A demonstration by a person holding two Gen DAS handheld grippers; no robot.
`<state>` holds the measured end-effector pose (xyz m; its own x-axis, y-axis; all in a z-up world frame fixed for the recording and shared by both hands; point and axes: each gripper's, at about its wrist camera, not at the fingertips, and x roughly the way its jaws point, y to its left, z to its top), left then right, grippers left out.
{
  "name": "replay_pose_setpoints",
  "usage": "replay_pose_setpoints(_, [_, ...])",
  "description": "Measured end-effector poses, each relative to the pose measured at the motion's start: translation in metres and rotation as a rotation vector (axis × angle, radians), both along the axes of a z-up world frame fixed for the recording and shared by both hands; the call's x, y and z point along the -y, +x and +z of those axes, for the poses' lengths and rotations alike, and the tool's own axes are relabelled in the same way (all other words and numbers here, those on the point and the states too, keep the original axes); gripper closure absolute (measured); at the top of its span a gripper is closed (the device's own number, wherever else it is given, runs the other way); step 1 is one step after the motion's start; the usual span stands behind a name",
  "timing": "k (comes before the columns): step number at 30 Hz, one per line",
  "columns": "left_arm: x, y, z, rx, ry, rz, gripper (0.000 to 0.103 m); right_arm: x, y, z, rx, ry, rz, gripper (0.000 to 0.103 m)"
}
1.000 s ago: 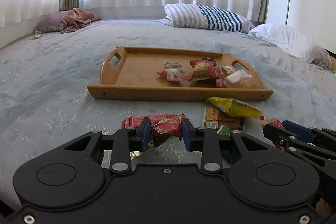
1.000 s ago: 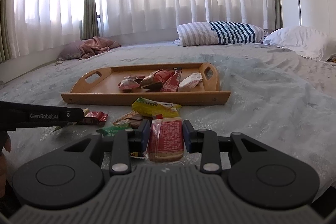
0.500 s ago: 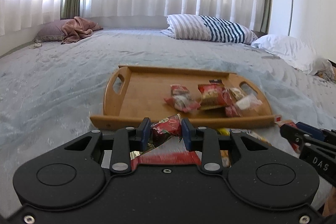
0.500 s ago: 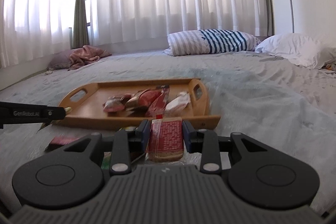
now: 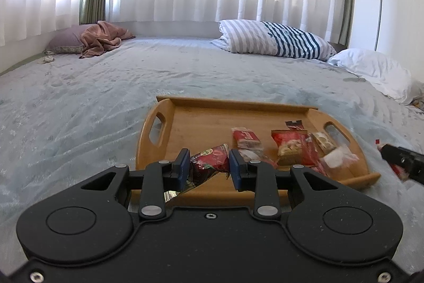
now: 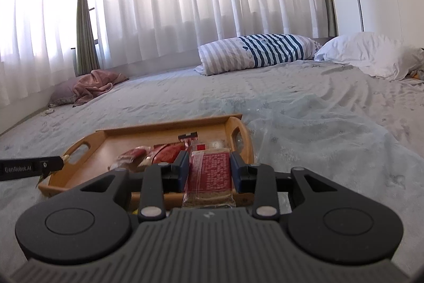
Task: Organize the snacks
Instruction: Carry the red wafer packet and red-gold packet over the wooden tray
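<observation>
Left gripper (image 5: 209, 169) jaws clamped on a red sachet (image 5: 209, 163), right gripper (image 6: 210, 171) jaws on a red-wrapped cracker pack (image 6: 209, 174), both over the wooden tray (image 5: 201, 123)

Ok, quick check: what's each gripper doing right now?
Left gripper: closed on a dark red snack packet.
Right gripper: closed on a red-wrapped cracker pack.
</observation>
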<state>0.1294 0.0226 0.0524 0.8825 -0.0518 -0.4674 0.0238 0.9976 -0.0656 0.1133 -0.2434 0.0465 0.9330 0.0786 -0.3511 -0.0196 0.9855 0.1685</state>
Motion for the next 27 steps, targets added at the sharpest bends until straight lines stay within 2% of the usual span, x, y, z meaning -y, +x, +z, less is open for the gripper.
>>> replay_pose_setpoints(8, [-0.002,0.041,-0.009,-0.001,0.014,-0.003,0.073,0.009,0.059,0.009,-0.028,0.046,0.007,0.065])
replay_pose_setpoints(15, [-0.007,0.091,-0.005,-0.023,0.013,-0.012,0.073,0.010,0.127,0.003,-0.122,0.104,0.034,0.065])
replay_pose_setpoints(20, [-0.010,0.143,0.003,-0.080,-0.027,-0.028,0.073,0.009,0.174,-0.005,-0.197,0.105,0.021,0.065])
replay_pose_setpoints(23, [-0.007,0.174,0.001,-0.126,-0.009,-0.053,0.072,0.009,0.193,-0.012,-0.234,0.104,0.019,0.065])
replay_pose_setpoints(27, [0.000,0.204,-0.012,-0.187,0.021,-0.034,0.072,0.006,0.211,-0.019,-0.271,0.077,0.024,0.065])
